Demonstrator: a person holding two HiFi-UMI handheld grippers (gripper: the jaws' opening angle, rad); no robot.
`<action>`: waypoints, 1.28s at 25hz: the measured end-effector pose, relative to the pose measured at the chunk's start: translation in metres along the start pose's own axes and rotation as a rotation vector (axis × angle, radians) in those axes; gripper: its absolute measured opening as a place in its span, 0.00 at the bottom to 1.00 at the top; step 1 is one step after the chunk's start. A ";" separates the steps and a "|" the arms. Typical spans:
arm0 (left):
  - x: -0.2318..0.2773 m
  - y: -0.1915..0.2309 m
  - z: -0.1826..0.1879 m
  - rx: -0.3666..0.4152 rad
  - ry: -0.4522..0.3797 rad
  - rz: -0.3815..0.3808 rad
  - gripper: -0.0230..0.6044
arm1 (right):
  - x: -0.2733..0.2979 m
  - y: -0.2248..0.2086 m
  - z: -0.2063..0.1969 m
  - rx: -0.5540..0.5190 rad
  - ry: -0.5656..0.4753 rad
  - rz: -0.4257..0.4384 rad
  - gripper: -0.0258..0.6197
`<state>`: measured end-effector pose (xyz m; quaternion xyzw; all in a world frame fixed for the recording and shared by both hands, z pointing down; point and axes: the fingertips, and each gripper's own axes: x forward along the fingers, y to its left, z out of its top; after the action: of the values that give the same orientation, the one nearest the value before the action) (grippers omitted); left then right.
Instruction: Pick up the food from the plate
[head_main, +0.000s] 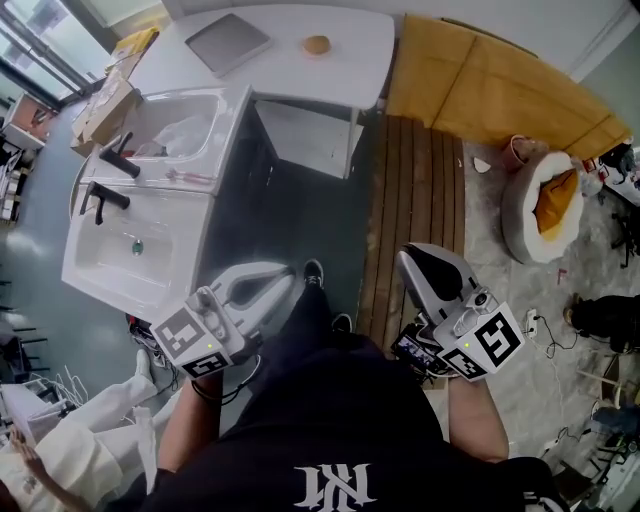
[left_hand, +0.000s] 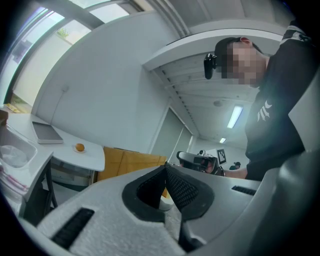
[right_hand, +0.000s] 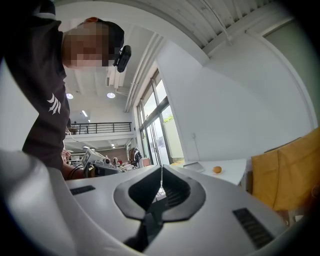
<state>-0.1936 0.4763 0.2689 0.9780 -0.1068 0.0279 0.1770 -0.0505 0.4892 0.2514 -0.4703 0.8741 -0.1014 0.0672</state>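
A small round brown piece of food (head_main: 317, 45) lies on a pale plate on the white table (head_main: 350, 70) at the far side of the head view. It shows small and distant in the left gripper view (left_hand: 79, 147) and in the right gripper view (right_hand: 217, 170). My left gripper (head_main: 282, 277) is held low by my left leg, far from the table, jaws shut with nothing between them (left_hand: 165, 168). My right gripper (head_main: 409, 259) is held by my right side, jaws also shut and empty (right_hand: 161, 168).
A flat grey slab (head_main: 228, 42) lies on the table left of the food. A white double sink unit (head_main: 150, 200) with black taps stands at the left. Yellow boards (head_main: 480, 80) lean at the back right, and a round pet bed (head_main: 545, 205) lies on the floor.
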 end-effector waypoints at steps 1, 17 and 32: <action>0.001 0.009 0.002 -0.005 -0.001 -0.001 0.04 | 0.007 -0.004 0.001 0.006 -0.002 0.004 0.05; 0.024 0.199 0.078 0.004 -0.056 -0.040 0.04 | 0.178 -0.095 0.028 0.031 0.023 -0.018 0.05; 0.081 0.325 0.103 -0.044 -0.045 -0.025 0.04 | 0.266 -0.209 0.042 0.048 -0.006 -0.063 0.05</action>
<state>-0.1844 0.1270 0.2905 0.9755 -0.0991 0.0013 0.1965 -0.0181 0.1502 0.2546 -0.4961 0.8560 -0.1231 0.0776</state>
